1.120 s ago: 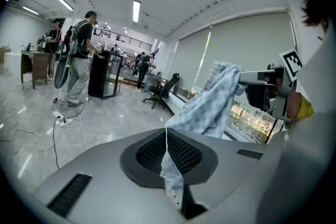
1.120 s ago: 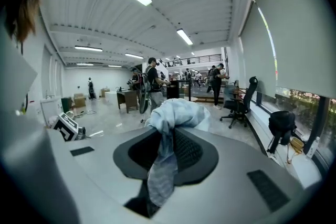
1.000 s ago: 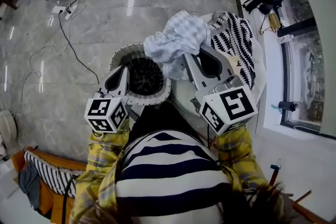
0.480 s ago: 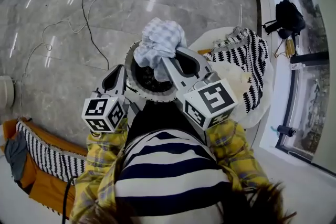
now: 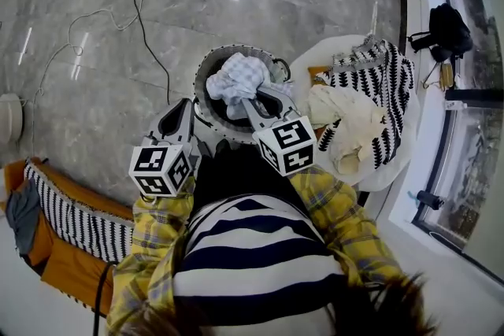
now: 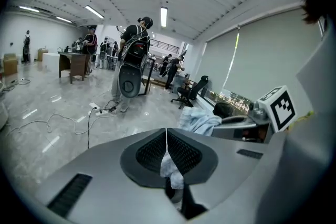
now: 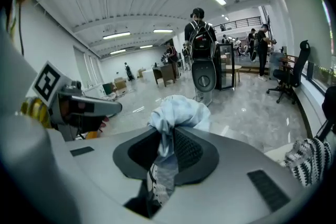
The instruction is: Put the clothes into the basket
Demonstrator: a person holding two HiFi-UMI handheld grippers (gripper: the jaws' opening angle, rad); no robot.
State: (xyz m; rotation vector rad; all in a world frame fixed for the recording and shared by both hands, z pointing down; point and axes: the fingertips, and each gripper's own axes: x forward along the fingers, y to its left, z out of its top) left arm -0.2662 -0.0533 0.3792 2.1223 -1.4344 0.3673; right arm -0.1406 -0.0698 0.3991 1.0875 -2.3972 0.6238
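Since the job is to get the clothes into the basket [image 5: 206, 65], I hold the right gripper [image 5: 253, 98] right over its round mouth. Its jaws are clenched on a light blue checked cloth [image 5: 236, 79]. In the right gripper view the cloth is pinched between the two dark pads and puffs out in a ball past the tips, so the grip looks firm to me. From above, the cloth hangs at the mouth of the basket, inside the ring of its rim, and it is not let go yet. I think it is held low like this so it drops straight in and does not slide over the side.

The left gripper [image 5: 187, 108] sits just beside the basket's left edge, out of the way of the cloth. Its jaws are pressed together, and a small pale scrap [image 6: 169, 168] shows low between them. It looks like a bit of cloth, but I cannot tell what it comes from.

More clothes lie on the round white surface [image 5: 386, 173] to the right of the basket. I see a black-and-white zigzag garment [image 5: 382, 79] and a cream garment [image 5: 346, 118] touching it. They are near the basket, so each trip is short. The job looks only partly done to me. My guess is that the next move is to open the right jaws.
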